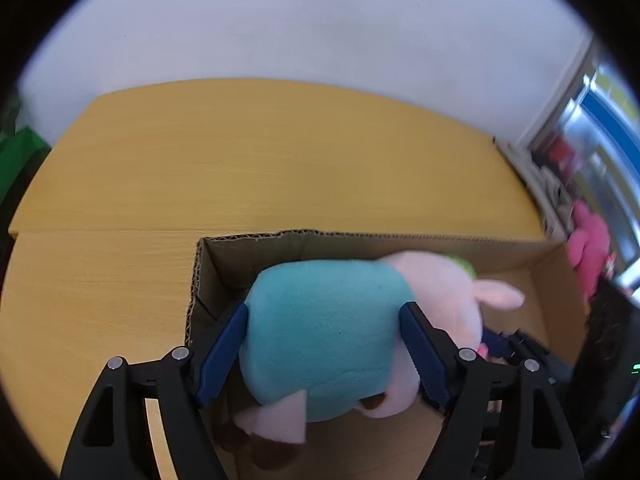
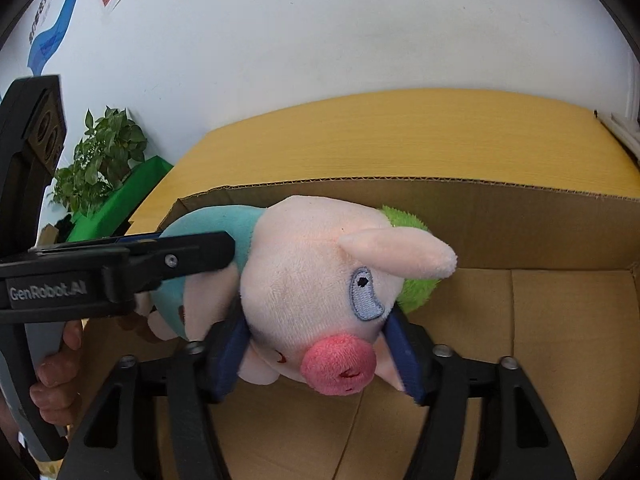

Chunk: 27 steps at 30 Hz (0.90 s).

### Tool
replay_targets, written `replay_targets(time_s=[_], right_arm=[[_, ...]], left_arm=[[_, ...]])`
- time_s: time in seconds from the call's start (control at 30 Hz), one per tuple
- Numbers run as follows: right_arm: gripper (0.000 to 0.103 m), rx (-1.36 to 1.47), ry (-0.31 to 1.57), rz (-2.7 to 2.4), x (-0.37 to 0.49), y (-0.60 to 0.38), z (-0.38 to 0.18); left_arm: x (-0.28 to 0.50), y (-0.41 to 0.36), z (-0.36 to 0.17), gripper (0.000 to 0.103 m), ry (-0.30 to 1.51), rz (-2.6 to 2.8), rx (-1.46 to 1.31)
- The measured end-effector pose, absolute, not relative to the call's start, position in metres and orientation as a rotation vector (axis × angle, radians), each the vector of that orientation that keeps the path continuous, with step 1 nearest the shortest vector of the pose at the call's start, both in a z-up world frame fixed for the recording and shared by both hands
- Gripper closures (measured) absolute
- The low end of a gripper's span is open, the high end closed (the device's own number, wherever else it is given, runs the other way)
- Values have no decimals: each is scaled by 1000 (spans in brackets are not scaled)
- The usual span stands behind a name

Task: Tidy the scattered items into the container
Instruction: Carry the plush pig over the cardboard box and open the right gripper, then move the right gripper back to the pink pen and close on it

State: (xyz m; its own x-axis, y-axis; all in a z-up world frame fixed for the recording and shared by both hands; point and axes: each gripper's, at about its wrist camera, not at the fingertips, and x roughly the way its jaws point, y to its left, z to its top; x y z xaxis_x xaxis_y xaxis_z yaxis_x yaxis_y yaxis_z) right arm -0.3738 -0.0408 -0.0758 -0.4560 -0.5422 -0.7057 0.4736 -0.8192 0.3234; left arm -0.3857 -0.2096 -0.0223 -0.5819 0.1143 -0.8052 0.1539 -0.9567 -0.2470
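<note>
Both tools straddle the pig (image 2: pixel 312 280) inside the box (image 2: pixel 520 220) on the desk (image 1: pixel 240 160) — left tool (image 1: pixel 324 344) pinching its body, right tool (image 2: pixel 316 356) wide around the head — so lifting out unevenly could drag it back up

Yellow wood-grain surface (image 1: pixel 248 160), seam running across near the front, carrying one open cardboard box (image 1: pixel 440 242) set toward the near right edge.
</note>
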Motion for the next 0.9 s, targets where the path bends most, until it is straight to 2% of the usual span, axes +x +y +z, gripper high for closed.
replay_targets(time_s=[0.07,0.2,0.33,0.4,0.53,0.7,0.83,0.9], right_arm=[[8,1179,-128,-2242,-374,-32,-80],[8,1200,-96,-2212,-365,-19,-67],[8,1061,3,-2218,-324,21,-14],[3,979,-1,-2219,-292,52,15],[0,895,4,-2213,-224,121,44],[0,962,26,-2265,-169,167,15],[0,1068,91,-2349,-165,188,-29],[0,1102,105,-2381,-164,202,-43]], left_arm=[[-375,-215,-12,26,507,-2718,1371],[-338,-209,20,26,430,-2775,1280],[-267,-194,49,24,294,-2839,1174],[-227,-181,57,24,217,-2864,1126],[-163,-147,45,21,144,-2923,1147],[-134,-105,-6,21,119,-2880,1247],[-121,-93,-38,21,238,-2861,1344],[-112,-92,-38,21,257,-2852,1298]])
